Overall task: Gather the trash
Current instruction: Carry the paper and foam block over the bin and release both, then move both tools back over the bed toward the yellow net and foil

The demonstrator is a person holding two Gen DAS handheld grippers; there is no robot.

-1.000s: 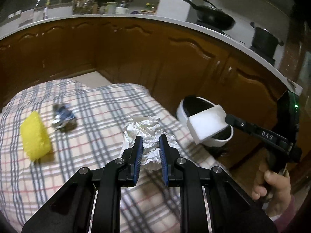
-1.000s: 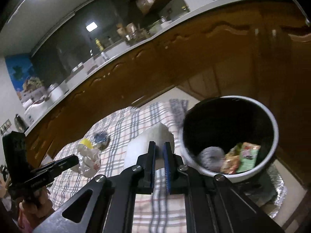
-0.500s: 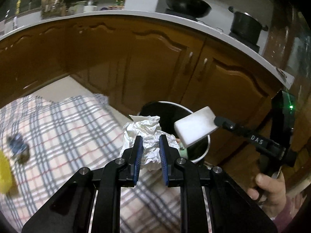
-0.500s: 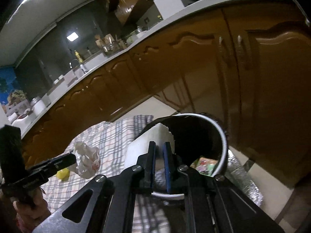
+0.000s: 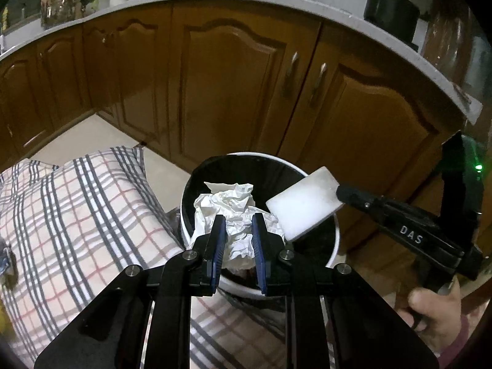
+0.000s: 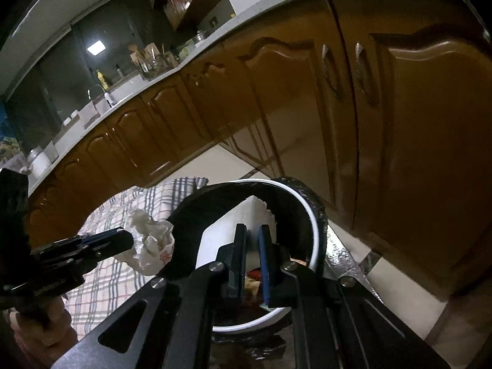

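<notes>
Now over the bin instead of the cloth, jaws gripping crumpled paper and white block.

Crumpled white paper, creased and matt, sits between blue rubbery-looking pads on matt black plastic fingers. The white foam block looks smooth and dull (its far edge ragged in the right wrist view). The bin shows a glossy white rim and a shiny black liner. Woven checked cloth, soft and matt. Cabinet doors: polished brown wood, metal handles.
</notes>
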